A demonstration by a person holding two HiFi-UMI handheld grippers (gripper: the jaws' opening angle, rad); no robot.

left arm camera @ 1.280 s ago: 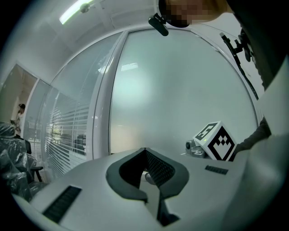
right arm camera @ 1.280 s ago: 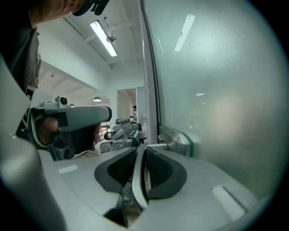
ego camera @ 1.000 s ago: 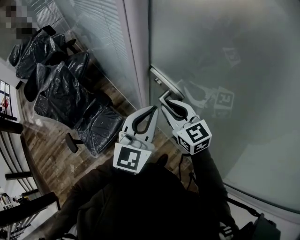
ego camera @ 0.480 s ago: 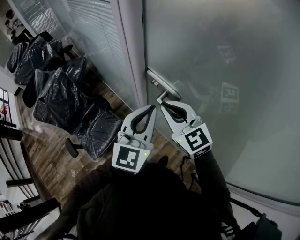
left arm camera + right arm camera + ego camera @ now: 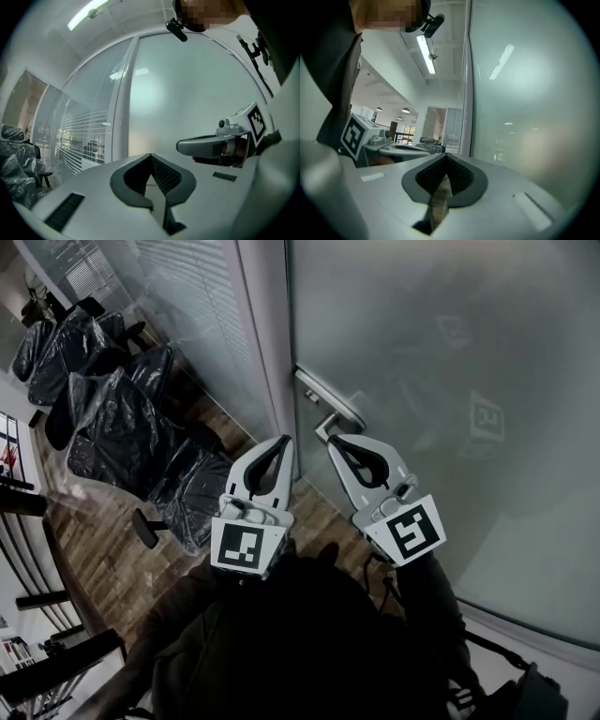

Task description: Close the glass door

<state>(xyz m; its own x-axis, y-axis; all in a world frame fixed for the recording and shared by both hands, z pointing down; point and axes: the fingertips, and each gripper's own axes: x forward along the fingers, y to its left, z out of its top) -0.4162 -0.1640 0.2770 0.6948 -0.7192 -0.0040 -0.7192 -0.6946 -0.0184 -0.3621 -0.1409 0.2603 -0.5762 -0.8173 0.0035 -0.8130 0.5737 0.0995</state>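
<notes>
Office, I'd say. Frosted glass partitions (image 5: 217, 362) ahead of my left tool (image 5: 284, 441); plastic-wrapped swivel chairs (image 5: 122, 427) to its left; slatted blinds (image 5: 173, 268); ceiling strip light (image 5: 425, 54).

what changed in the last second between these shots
The left gripper shifted left, away from the right gripper, so the gap between them widened. The right gripper's tip is still just below the door handle. Nothing was taken hold of or let go: both grippers stayed shut and empty. The glass door looks unchanged.
</notes>
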